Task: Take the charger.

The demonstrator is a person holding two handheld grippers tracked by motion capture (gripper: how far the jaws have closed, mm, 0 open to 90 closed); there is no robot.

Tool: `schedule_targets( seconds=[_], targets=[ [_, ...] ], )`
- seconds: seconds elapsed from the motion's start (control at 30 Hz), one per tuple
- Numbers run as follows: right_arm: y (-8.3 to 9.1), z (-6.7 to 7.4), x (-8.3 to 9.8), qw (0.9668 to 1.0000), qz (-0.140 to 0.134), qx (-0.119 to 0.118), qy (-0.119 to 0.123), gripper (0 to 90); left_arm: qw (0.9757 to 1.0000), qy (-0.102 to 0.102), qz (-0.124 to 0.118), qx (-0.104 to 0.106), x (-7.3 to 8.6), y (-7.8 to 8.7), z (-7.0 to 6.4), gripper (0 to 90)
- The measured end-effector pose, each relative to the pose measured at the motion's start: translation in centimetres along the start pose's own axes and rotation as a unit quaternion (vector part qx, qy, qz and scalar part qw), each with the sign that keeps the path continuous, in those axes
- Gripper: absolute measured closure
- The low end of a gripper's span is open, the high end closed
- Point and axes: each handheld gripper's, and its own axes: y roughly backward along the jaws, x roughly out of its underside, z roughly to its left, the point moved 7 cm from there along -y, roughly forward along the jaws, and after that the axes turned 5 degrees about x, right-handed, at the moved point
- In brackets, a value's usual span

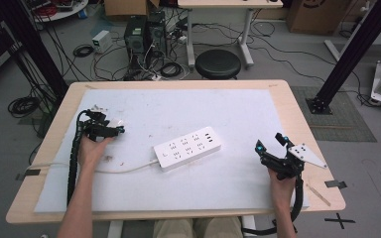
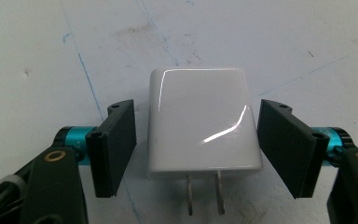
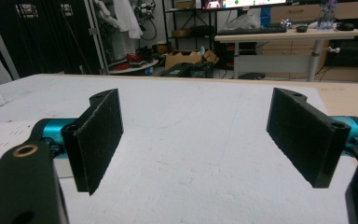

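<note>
A white plug adapter [image 2: 200,121] lies flat on the white mat, its two metal prongs [image 2: 205,191] pointing back toward the camera in the left gripper view. My left gripper [image 2: 196,109] straddles it: the black pads [image 2: 116,144] stand on either side, a narrow gap shows on the left, and the right pad is almost at the adapter's edge. In the high view, the left gripper [image 1: 115,128] and adapter [image 1: 117,122] are at the mat's left. A white power strip [image 1: 188,147] lies mid-table. My right gripper [image 1: 270,142] rests open and holds nothing at the right [image 3: 196,116].
The power strip's white cable [image 1: 124,168] runs left across the mat [image 1: 228,109] toward the table edge. Small scraps [image 1: 96,107] lie beyond the left gripper. A black stool [image 1: 218,63] stands behind the wooden table [image 1: 297,114].
</note>
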Motion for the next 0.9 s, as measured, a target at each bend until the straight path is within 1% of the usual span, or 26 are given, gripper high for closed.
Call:
schedule_targets(
  seconds=[0.13,0.17,0.23,0.27,0.37,0.4,0.43,0.47,0.7,0.9],
  targets=[
    [0.0,0.0,0.01,1.0,0.001,0.0,0.0,18.9,1.0,-0.002,0.001,-0.004,0.01,-0.04,0.05,33.2],
    [0.04,0.04,0.05,1.0,0.003,0.001,-0.003,18.9,1.0,-0.002,0.002,-0.003,0.03,-0.06,0.0,33.4],
    [0.01,0.01,0.02,1.0,0.001,0.0,0.0,18.9,0.9999,-0.009,0.006,-0.003,0.03,-0.11,-0.07,35.8],
    [0.04,0.04,0.05,1.0,0.003,0.001,-0.003,18.9,0.9999,-0.013,0.008,-0.003,0.05,-0.13,-0.13,36.9],
    [0.04,0.04,0.04,1.0,0.003,0.001,-0.002,18.9,0.9997,-0.018,0.012,-0.01,0.07,-0.18,-0.21,38.7],
    [0.05,0.04,0.05,1.0,0.003,0.002,-0.002,18.9,0.9998,-0.017,0.011,-0.009,0.06,-0.2,-0.27,39.8],
    [0.0,-0.03,-0.01,1.0,-0.001,0.002,0.003,18.9,0.9997,-0.018,0.011,-0.008,0.05,-0.18,-0.25,41.6],
    [0.02,-0.01,0.01,1.0,0.001,0.002,0.001,18.9,0.9998,-0.018,0.009,-0.009,0.04,-0.19,-0.25,42.1],
    [0.0,-0.02,-0.01,1.0,-0.001,0.002,0.005,18.9,0.9998,-0.017,0.011,-0.008,0.07,-0.17,-0.23,42.3],
    [0.02,-0.01,0.0,1.0,0.0,0.002,0.003,18.8,0.9996,-0.013,0.017,-0.016,0.02,-0.15,-0.43,42.5]
  ],
)
